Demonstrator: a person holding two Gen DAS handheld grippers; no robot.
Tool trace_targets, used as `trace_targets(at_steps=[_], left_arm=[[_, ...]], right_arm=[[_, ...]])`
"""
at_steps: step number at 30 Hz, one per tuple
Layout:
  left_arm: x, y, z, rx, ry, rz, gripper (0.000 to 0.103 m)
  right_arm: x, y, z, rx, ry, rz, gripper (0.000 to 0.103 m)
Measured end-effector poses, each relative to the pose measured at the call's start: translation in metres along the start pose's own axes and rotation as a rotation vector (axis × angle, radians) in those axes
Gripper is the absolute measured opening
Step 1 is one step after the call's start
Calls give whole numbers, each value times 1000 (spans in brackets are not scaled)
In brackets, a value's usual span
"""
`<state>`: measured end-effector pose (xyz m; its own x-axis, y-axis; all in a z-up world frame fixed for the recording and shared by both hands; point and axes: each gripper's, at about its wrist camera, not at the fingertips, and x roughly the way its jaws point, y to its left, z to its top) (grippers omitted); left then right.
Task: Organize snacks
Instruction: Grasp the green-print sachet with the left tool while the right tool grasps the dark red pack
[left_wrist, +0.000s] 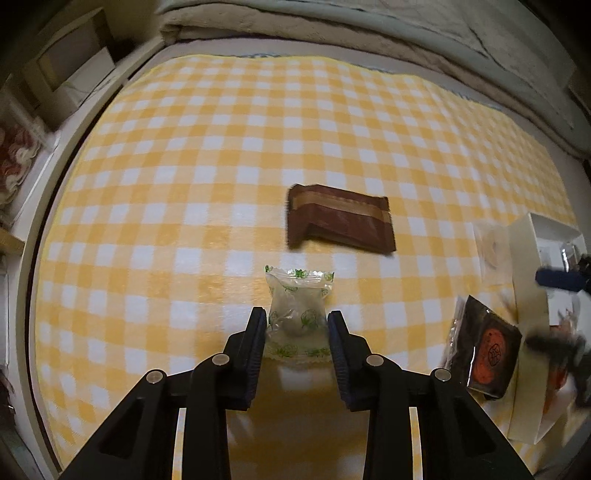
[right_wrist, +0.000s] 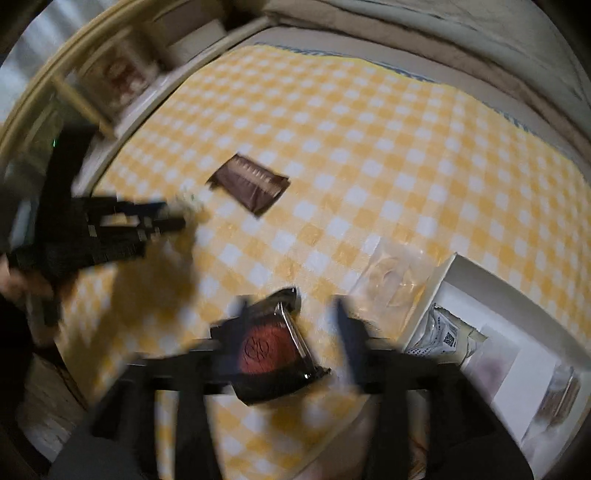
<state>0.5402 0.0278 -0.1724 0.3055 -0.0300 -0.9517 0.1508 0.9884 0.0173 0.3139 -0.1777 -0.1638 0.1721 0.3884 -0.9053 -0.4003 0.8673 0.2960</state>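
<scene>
My left gripper (left_wrist: 296, 321) is shut on a clear snack packet with green print (left_wrist: 297, 314), held above the yellow checked cloth (left_wrist: 221, 166). A brown snack packet (left_wrist: 340, 220) lies flat on the cloth beyond it; it also shows in the right wrist view (right_wrist: 251, 184). My right gripper (right_wrist: 291, 314) is open around a black packet with a red round mark (right_wrist: 271, 349), which also shows in the left wrist view (left_wrist: 487, 350). The right wrist view is blurred. The left gripper shows at its left (right_wrist: 173, 216).
A white box (right_wrist: 443, 280) at the right holds several packets, one white with a printed code (right_wrist: 441, 334). A clear packet (right_wrist: 395, 273) lies beside the box. Folded bedding (left_wrist: 332, 26) runs along the cloth's far edge. Shelves and boxes (left_wrist: 62, 62) stand at the left.
</scene>
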Motion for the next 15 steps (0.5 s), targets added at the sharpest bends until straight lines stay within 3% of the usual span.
trace_targets(at_steps=[6,11,13,15], left_arm=[[-15,32,-7,-52,-24,-16,33],[-16,47,-11,-70,-30,-24,33],[-17,51,-12,-69,-31,-30,33],[-18,56,-12,-65,-34,-34,33]], right_arm=[[42,33,-17,-236,158,-13,84],[66,48,-23,-307,226,-35,85],[70,51,-23,-296,236,-20,81],[72,54,-23,-294,241,-34,66]])
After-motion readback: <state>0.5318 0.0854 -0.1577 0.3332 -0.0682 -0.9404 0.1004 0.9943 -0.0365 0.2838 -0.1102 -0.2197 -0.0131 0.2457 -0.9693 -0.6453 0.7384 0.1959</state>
